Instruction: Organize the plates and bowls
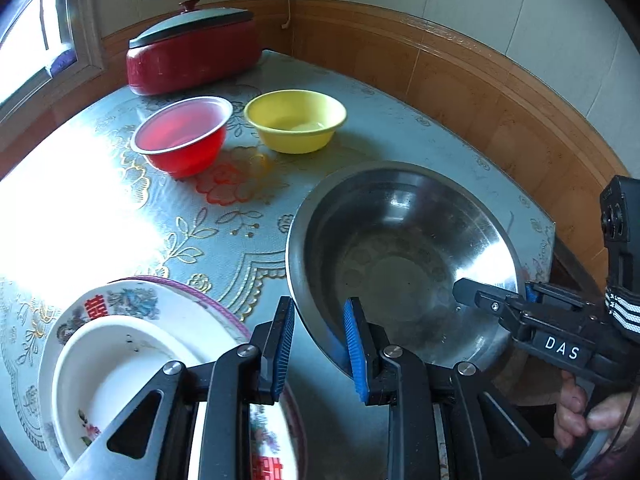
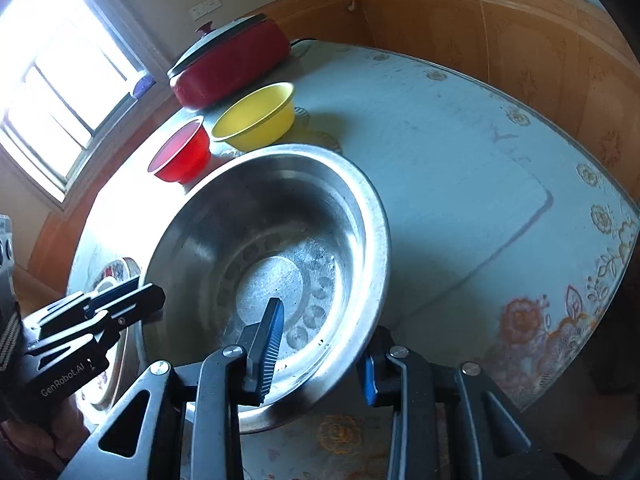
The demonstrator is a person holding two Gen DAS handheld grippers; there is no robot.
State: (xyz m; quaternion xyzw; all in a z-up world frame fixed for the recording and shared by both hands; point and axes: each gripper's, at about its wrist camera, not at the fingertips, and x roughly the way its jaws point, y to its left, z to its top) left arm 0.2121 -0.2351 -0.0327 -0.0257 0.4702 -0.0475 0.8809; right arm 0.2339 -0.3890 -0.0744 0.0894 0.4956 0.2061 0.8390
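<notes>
A large steel bowl (image 1: 400,264) is tilted between both grippers. My left gripper (image 1: 320,344) has one finger inside its near rim and one outside, with a gap showing. My right gripper (image 2: 320,352) straddles the opposite rim (image 2: 376,264), one finger inside and one under; it also shows in the left wrist view (image 1: 492,300). A red bowl (image 1: 184,136) and a yellow bowl (image 1: 296,120) stand side by side further back. A white bowl (image 1: 108,368) sits on stacked flowered plates (image 1: 132,300) at the near left.
A red lidded cooker (image 1: 192,52) stands at the table's back corner by the window. The flowered tablecloth (image 1: 208,232) covers the table; tiled walls close in behind and to the right. The table edge (image 2: 600,240) curves on the right.
</notes>
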